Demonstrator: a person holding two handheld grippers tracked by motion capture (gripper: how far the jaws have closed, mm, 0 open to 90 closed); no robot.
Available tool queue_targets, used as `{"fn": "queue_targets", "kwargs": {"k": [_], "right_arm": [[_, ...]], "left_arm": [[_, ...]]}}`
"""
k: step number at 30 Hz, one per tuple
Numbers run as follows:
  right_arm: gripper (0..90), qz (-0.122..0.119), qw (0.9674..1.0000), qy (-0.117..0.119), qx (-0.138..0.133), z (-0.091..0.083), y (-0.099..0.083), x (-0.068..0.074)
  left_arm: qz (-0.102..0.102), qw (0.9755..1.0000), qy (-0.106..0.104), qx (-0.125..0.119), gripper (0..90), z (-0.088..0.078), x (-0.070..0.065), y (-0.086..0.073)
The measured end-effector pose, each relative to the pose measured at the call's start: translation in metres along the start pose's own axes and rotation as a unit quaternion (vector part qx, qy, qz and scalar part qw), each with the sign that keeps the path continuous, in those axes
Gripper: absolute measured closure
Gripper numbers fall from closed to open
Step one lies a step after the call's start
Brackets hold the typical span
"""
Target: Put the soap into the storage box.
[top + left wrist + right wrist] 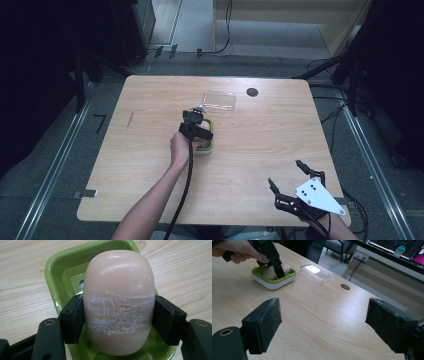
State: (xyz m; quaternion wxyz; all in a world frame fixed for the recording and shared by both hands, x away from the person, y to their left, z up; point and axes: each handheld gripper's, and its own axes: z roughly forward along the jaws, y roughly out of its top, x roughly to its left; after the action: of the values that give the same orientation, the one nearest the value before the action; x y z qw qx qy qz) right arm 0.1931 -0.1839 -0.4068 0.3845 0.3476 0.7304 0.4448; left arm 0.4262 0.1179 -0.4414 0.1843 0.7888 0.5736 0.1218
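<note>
From the high view, the left gripper (199, 111) works at the middle of the wooden table (150, 165), held over the green soap dish (209, 142). A clear lid (219, 100) lies just beyond the dish, toward the far side, and a small dark disc (252, 92) sits to its right. The right gripper (286, 176) rests at the near right corner, well apart from the work, its jaws spread wide with nothing between them.

In the left gripper view, the two black jaws are closed on the long sides of the pale bar of soap (118, 300), pads pressing on its scuffed middle band. The soap sits inside or just above the dish (53, 272); whether its underside touches the tray cannot be told.

In the right gripper view, the wide-open pads (263, 323) frame bare table, and far off to the left the soap (272, 272) lies in the dish (265, 282) with the lid (314, 273) to its right.

Soap is slippery and rounded, so the grip should probably stay centred on the bar, firm without gouging, and any move kept straight and slow to clear the dish rim.
</note>
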Motion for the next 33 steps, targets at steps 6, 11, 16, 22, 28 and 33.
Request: {"fn": "queue_targets", "kwargs": {"k": [6, 11, 16, 22, 28, 33], "right_arm": [[13.1, 0.002, 1.0, -0.001, 0.001, 0.0, 0.0, 0.0], [13.1, 0.003, 1.0, -0.002, 0.001, -0.001, 0.0, 0.0], [13.1, 0.002, 1.0, -0.002, 0.001, 0.0, 0.0, 0.0], [13.1, 0.002, 1.0, -0.002, 0.0, 0.0, 0.0, 0.0], [13.1, 0.002, 1.0, 0.0, 0.002, 0.0, 0.0, 0.0], [13.1, 0.004, 1.0, -0.001, 0.001, 0.0, -0.001, -0.001]], "left_arm": [[0.0, 1.0, 0.001, 0.001, 33.1, 0.002, 0.0, 0.0], [0.0, 1.0, 0.002, -0.008, 33.4, -0.001, 0.0, 0.0], [0.005, 0.9999, 0.005, -0.012, 33.9, -0.004, -0.001, 0.0], [0.004, 0.9999, 0.005, -0.01, 29.1, -0.006, 0.0, 0.0], [0.003, 1.0, 0.004, -0.006, 22.0, -0.012, 0.0, 0.0], [-0.004, 1.0, -0.001, -0.003, 17.8, -0.016, 0.001, -0.001]]}}
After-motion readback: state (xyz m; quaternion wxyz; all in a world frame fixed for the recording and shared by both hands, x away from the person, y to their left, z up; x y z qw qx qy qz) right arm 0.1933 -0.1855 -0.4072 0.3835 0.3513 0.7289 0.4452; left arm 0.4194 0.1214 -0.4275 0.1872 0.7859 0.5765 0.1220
